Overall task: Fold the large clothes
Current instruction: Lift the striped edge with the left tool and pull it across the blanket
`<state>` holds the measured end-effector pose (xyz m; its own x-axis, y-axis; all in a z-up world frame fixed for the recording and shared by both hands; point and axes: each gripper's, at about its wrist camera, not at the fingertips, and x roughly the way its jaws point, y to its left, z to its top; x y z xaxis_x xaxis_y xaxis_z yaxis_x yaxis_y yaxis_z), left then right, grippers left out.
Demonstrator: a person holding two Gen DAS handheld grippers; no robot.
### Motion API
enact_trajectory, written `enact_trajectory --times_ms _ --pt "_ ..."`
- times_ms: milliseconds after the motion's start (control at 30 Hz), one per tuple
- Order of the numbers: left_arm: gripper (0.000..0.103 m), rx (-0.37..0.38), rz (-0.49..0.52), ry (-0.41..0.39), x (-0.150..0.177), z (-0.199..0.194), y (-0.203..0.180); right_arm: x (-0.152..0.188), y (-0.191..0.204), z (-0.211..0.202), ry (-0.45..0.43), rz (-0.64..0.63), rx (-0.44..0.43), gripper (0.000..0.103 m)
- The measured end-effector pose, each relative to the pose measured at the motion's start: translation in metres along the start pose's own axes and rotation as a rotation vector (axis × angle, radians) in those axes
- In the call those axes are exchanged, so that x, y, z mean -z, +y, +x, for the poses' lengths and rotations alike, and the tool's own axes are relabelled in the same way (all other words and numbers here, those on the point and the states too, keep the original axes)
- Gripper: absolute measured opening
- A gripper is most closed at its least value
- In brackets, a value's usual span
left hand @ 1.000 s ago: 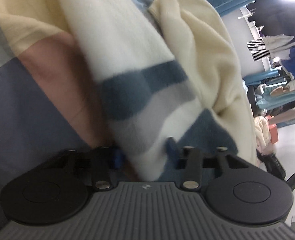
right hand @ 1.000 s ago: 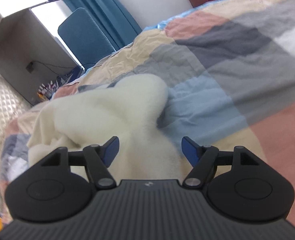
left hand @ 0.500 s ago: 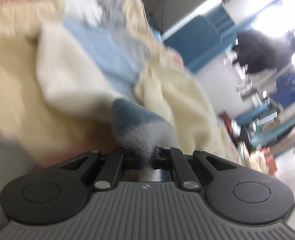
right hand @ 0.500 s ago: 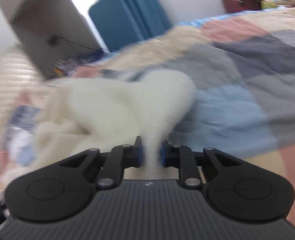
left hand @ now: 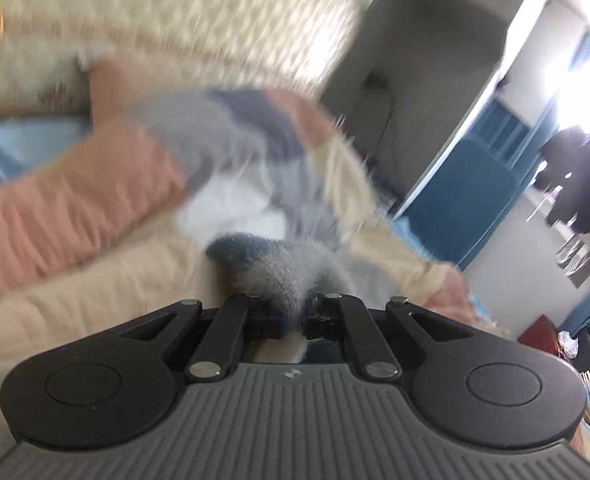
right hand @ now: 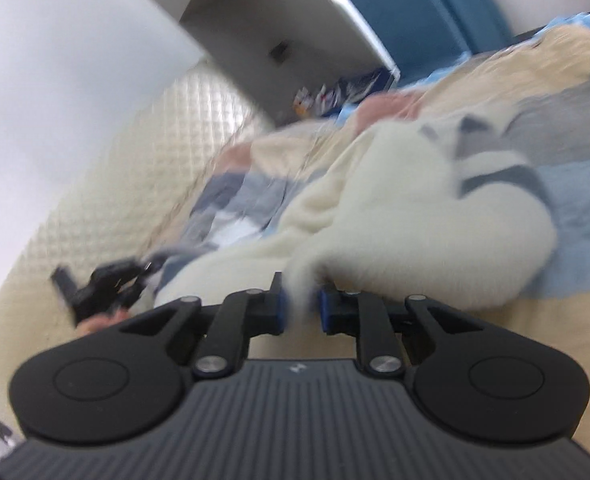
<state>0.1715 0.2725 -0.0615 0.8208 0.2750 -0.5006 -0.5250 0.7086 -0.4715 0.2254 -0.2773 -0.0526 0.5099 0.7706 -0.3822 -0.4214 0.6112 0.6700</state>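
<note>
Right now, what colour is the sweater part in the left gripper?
Dark blue and grey stripes on the sweater, clearest in the left wrist view.

**A bedroom in a lived-in home**

A bed fills both views, covered by a patchwork quilt (right hand: 575,208) of pink, grey, pale blue and cream blocks. Behind it rises a padded, diamond-stitched headboard (right hand: 143,184). Beside the bed stands a grey-sided desk or cabinet (right hand: 279,28) with a cable at a wall socket, and a blue chair (right hand: 423,12). In the left wrist view, dark clothes (left hand: 579,184) hang by a bright window, with cluttered shelves below.
</note>
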Motion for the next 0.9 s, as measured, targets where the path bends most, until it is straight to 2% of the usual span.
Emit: enact_trajectory --times_ms 133,267,367,467,500,533,567,600,633,667,700,833,900 --pt "0.008 -0.073 0.031 0.098 0.024 0.049 0.014 0.006 0.003 0.051 0.073 -0.069 0.094 0.020" --pt "0.008 -0.094 0.054 0.117 0.036 0.069 0.018 0.021 -0.018 0.093 0.145 -0.031 0.168 0.020" --pt "0.008 -0.091 0.087 0.108 0.037 0.074 0.015 0.029 -0.026 0.099 0.143 0.004 0.161 0.021" --pt "0.020 -0.087 0.087 0.114 0.037 0.070 0.012 0.030 -0.027 0.093 0.140 0.045 0.145 0.024" --pt "0.033 -0.077 0.076 0.120 0.036 0.066 0.012 0.029 -0.027 0.091 0.141 0.058 0.142 0.025" --pt "0.051 -0.067 0.063 0.124 0.035 0.061 0.012 0.028 -0.027 0.089 0.141 0.073 0.139 0.025" --pt "0.057 -0.060 0.047 0.127 0.033 0.055 0.012 0.027 -0.028 0.085 0.145 0.091 0.128 0.030" --pt "0.061 -0.056 0.035 0.123 0.032 0.047 0.013 0.027 -0.034 0.085 0.149 0.106 0.116 0.041" --pt "0.061 -0.049 0.031 0.107 0.031 0.034 0.014 0.027 -0.034 0.080 0.147 0.124 0.104 0.047" --pt "0.062 -0.049 0.034 0.091 0.032 0.022 0.013 0.027 -0.035 0.078 0.141 0.144 0.102 0.061" --pt "0.064 -0.049 0.035 0.080 0.032 0.010 0.012 0.027 -0.035 0.074 0.132 0.161 0.103 0.069" --pt "0.071 0.004 -0.030 0.097 0.048 -0.035 0.017 0.031 -0.045 0.053 0.101 0.269 0.115 0.072" --pt "0.071 0.032 -0.066 0.159 0.061 -0.048 0.019 0.035 -0.055 0.039 0.071 0.345 0.122 0.074"
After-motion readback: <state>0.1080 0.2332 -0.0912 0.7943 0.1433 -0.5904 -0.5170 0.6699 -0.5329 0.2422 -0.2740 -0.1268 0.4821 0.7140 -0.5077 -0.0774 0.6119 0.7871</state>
